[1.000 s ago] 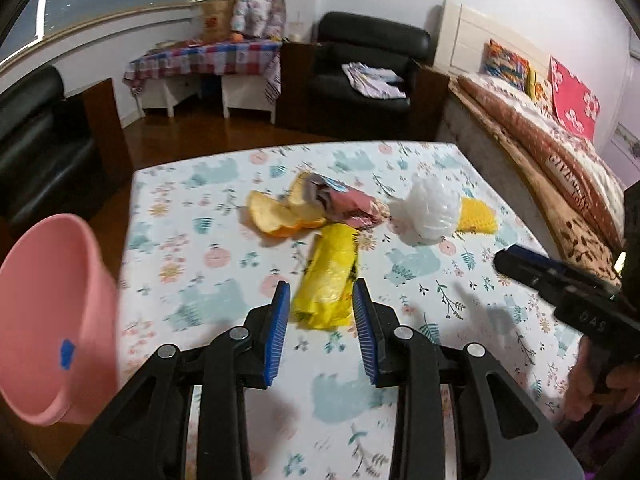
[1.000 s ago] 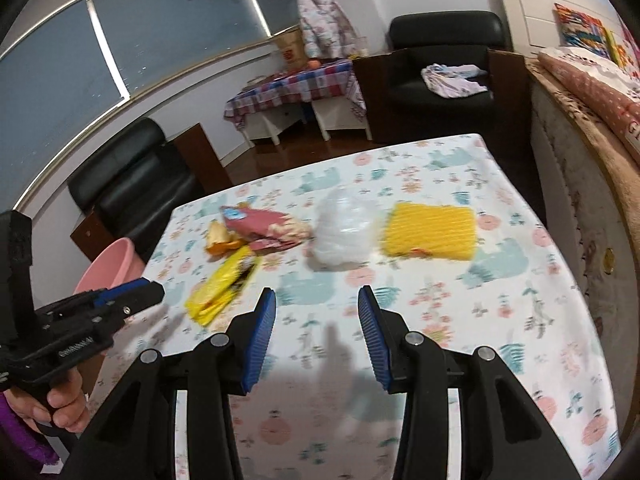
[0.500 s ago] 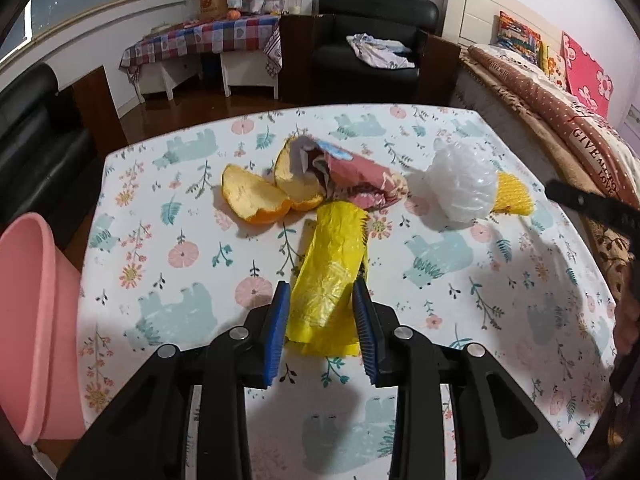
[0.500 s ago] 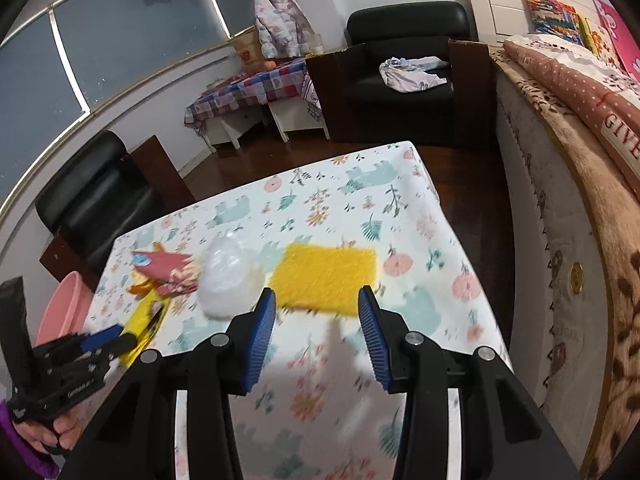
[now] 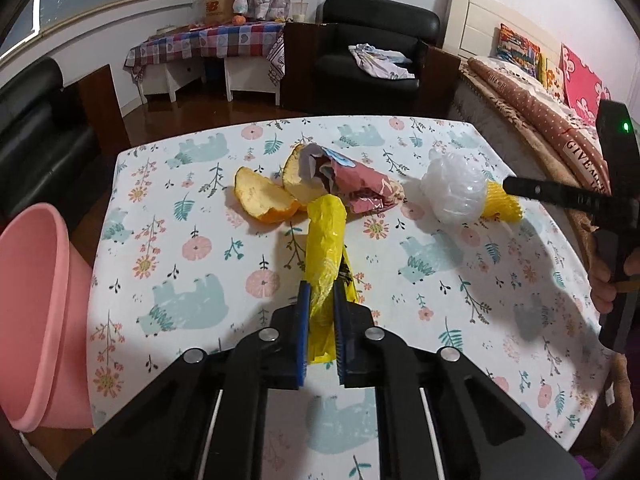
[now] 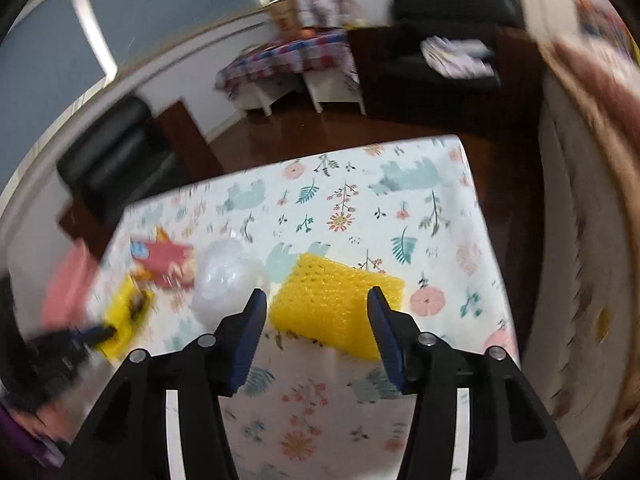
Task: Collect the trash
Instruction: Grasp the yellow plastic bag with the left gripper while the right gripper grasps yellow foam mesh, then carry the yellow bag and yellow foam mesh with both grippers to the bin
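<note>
Closing left hand-held gripper (image 5: 321, 300) pinches yellow plastic bag (image 5: 325, 248) on table (image 5: 168, 248).

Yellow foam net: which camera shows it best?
The right wrist view: the yellow foam net lies nearly whole between the opening right tool, though blurred. The left wrist view shows only its end behind the clear plastic ball.

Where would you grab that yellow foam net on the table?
Across its short width, coming from the near edge. The yellow foam net lies flat and squashy, and the right gripper, its jaws opening, already straddles that near edge from above, the net between them, not yet pinched.
</note>
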A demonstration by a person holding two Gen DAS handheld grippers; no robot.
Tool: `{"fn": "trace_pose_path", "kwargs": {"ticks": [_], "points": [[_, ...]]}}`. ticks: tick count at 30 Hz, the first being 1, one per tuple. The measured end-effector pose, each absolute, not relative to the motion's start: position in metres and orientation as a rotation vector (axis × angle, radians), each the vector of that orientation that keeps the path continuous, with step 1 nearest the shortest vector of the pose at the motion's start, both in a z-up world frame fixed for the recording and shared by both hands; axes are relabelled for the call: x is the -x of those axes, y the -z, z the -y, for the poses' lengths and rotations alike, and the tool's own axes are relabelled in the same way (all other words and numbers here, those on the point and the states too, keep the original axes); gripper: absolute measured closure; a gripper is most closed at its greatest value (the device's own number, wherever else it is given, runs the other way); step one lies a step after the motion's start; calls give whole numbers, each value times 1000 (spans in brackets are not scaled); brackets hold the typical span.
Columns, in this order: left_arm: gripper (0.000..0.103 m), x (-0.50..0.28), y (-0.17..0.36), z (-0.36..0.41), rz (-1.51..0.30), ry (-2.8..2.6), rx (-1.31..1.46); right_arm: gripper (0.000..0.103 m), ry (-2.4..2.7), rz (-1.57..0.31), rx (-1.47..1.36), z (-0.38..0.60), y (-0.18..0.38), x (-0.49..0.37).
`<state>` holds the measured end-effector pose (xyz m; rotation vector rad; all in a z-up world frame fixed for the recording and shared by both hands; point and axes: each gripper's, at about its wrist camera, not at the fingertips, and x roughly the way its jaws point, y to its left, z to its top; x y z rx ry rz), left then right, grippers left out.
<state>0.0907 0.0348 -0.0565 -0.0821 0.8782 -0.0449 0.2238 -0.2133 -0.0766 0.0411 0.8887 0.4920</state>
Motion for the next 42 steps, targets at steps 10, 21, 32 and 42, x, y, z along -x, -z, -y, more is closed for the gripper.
{"fn": "trace_pose_path", "kwargs": {"ticks": [10, 21, 32, 42], "points": [[93, -83, 52, -41, -874, 23, 106, 53, -531, -898, 350, 183, 98, -226], [93, -70, 42, -47, -849, 7, 151, 89, -511, -905, 175, 204, 77, -209], [93, -50, 34, -51, -863, 8, 232, 88, -795, -1115, -243, 150, 65, -134], [93, -44, 50, -49, -927, -28, 198, 88, -669, -1170, -184, 103, 86, -112]]}}
